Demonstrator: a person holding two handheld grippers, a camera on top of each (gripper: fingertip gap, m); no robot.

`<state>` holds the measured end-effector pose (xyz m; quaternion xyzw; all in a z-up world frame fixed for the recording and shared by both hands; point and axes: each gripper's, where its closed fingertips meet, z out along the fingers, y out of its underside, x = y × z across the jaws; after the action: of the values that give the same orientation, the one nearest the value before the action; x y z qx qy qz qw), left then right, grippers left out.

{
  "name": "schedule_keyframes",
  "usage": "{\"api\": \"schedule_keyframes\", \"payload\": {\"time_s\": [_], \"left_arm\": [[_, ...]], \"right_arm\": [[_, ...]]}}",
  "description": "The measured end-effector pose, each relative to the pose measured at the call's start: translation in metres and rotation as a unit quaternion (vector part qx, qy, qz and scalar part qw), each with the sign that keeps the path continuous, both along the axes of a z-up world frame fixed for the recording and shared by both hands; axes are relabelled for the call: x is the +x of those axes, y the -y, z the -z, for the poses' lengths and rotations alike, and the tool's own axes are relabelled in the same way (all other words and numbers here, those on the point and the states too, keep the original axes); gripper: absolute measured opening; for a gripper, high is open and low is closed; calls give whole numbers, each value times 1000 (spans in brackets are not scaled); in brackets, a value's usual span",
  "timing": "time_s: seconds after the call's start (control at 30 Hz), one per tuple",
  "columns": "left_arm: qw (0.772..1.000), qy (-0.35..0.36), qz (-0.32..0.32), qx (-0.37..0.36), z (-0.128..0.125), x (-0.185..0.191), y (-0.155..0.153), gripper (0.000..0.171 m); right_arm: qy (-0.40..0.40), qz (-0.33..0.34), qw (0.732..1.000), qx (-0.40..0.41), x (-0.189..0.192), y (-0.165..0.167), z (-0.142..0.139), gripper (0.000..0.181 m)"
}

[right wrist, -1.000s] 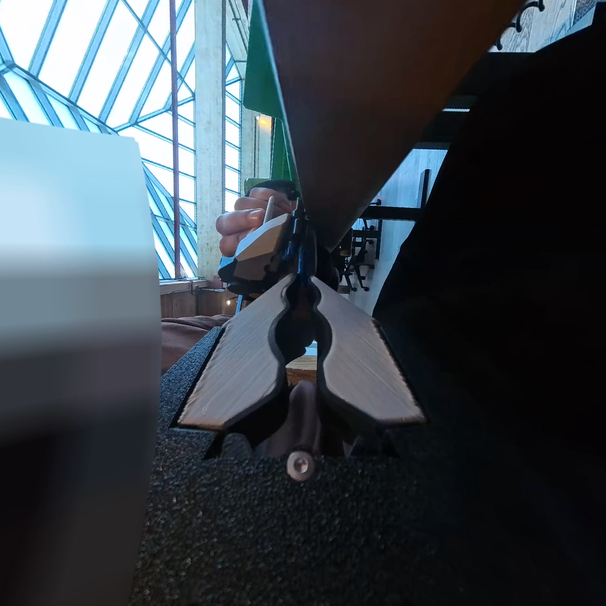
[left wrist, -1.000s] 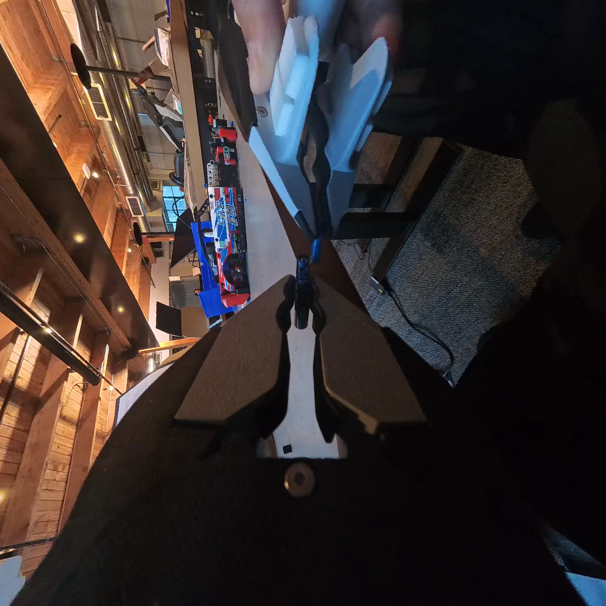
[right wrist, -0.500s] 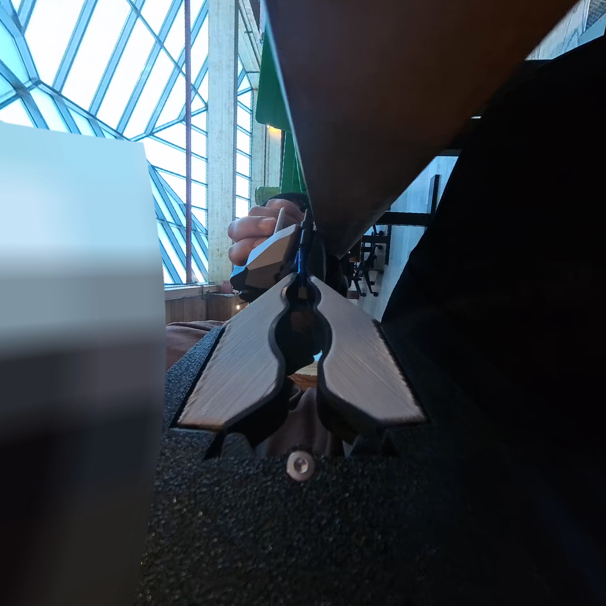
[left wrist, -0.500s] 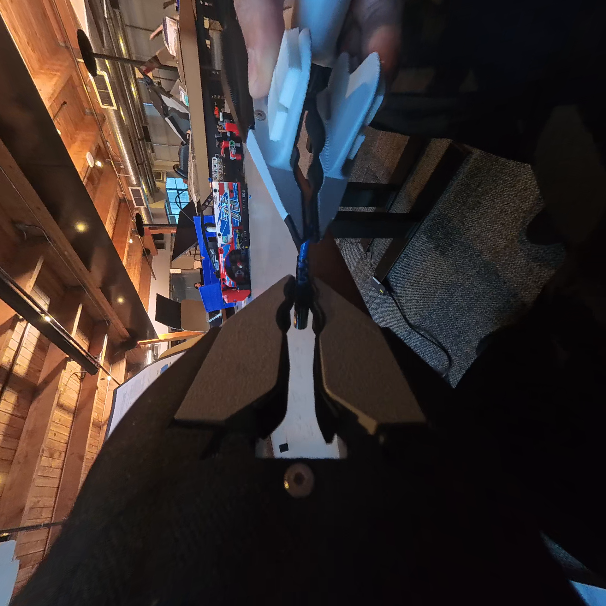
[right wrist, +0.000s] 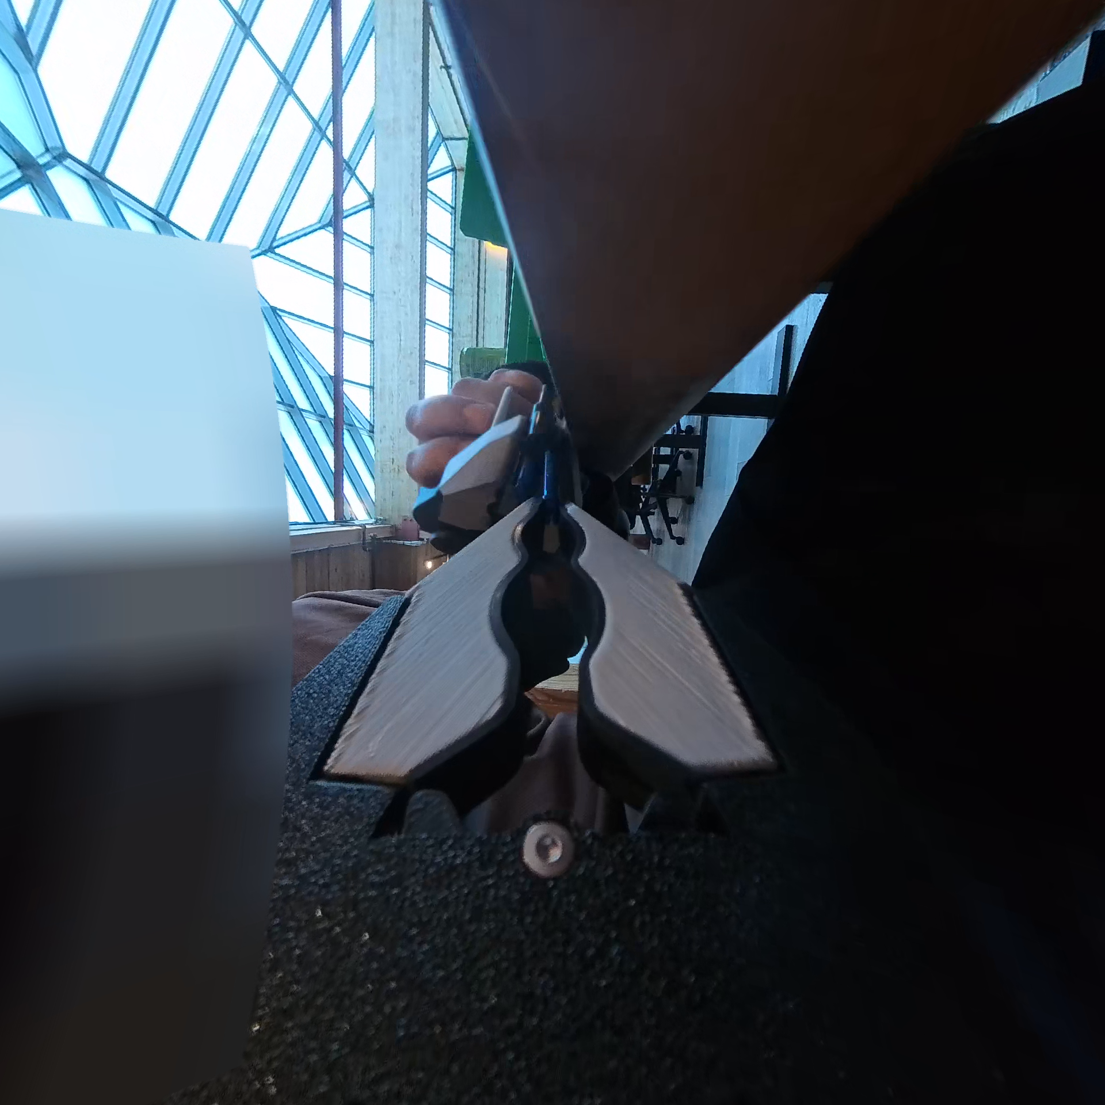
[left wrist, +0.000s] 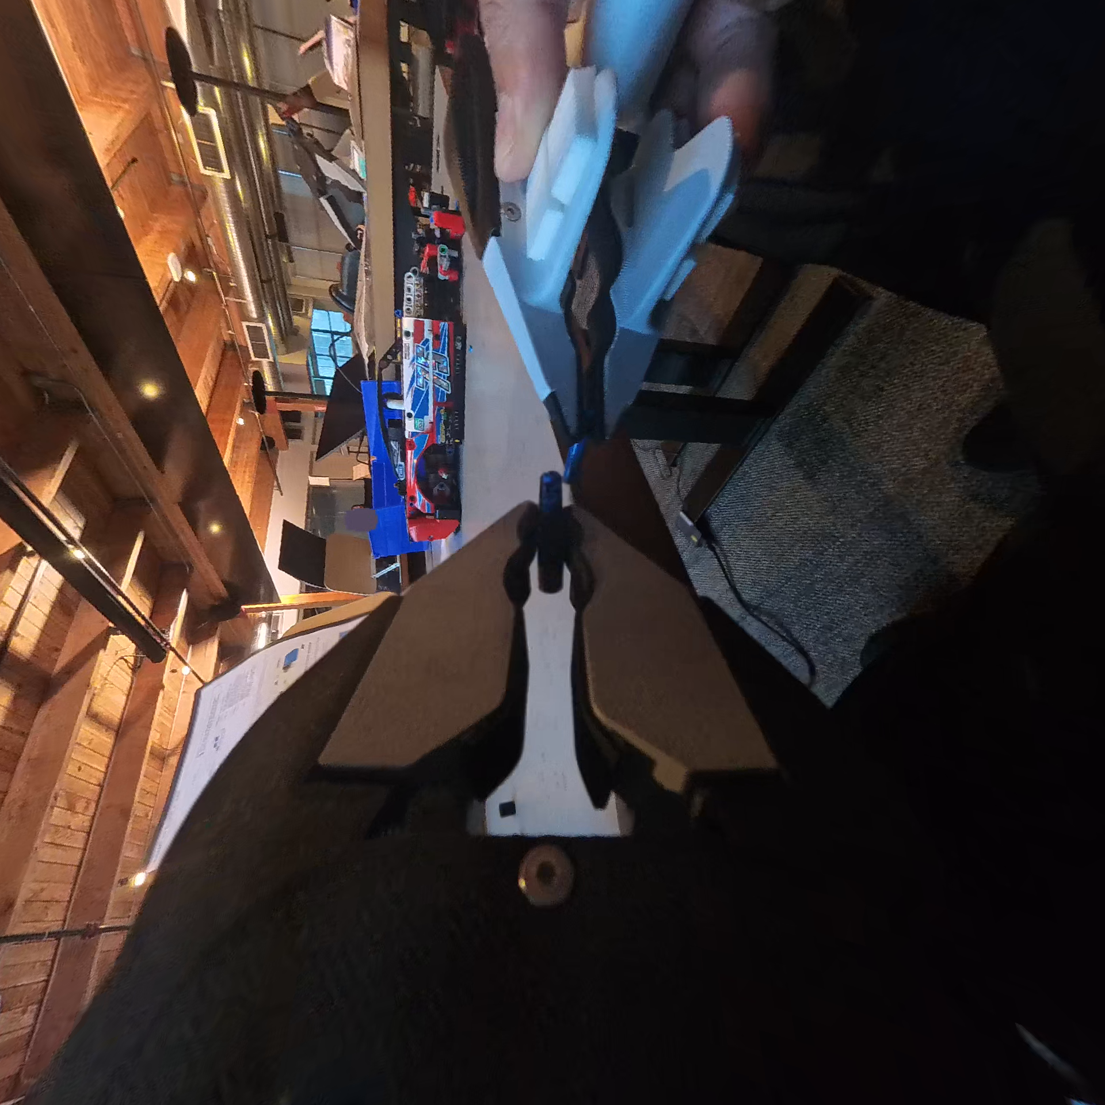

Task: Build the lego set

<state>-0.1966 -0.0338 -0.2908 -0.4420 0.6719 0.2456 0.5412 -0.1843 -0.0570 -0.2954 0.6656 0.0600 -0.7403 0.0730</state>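
In the left wrist view my left gripper (left wrist: 549,526) is shut on a dark blue lego piece (left wrist: 550,508) that stands out past its fingertips. My right gripper (left wrist: 585,427) comes down from above, held by a hand, and pinches a small brighter blue lego piece (left wrist: 575,461) at its tips. The two pieces stand close, with a small gap between them, over the table edge. In the right wrist view my right gripper (right wrist: 547,515) is shut on the thin blue piece (right wrist: 547,472), and the left gripper (right wrist: 478,472) shows just beyond it.
A red, white and blue lego race car (left wrist: 432,418) lies on the pale table (left wrist: 508,388), with a blue box (left wrist: 382,466) behind it and red parts (left wrist: 445,239) farther off. An instruction booklet (left wrist: 239,705) lies nearby. Grey carpet (left wrist: 867,508) is below. The table's brown underside (right wrist: 687,209) fills the right wrist view. Both grippers' tips are close together, under 4 cm apart.
Half a second ago the two blue pieces stood tip to tip; now a small gap shows between them. Both grippers stayed shut on their pieces and shifted only a little.
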Motion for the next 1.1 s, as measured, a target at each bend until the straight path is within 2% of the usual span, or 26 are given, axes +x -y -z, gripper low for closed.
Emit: {"api": "schedule_keyframes", "payload": {"time_s": [0.2, 0.7, 1.1], "left_arm": [[1000, -16, 2, 12, 1, 1, 1, 5], [998, 14, 19, -62, 5, 2, 7, 5], [997, 10, 35, -63, 5, 4, 8, 5]], "right_arm": [[-2, 0, 1000, -6, 0, -1, 0, 2], [-8, -6, 1000, -3, -1, 1, -3, 2], [-3, -13, 1000, -8, -1, 2, -3, 2]]}}
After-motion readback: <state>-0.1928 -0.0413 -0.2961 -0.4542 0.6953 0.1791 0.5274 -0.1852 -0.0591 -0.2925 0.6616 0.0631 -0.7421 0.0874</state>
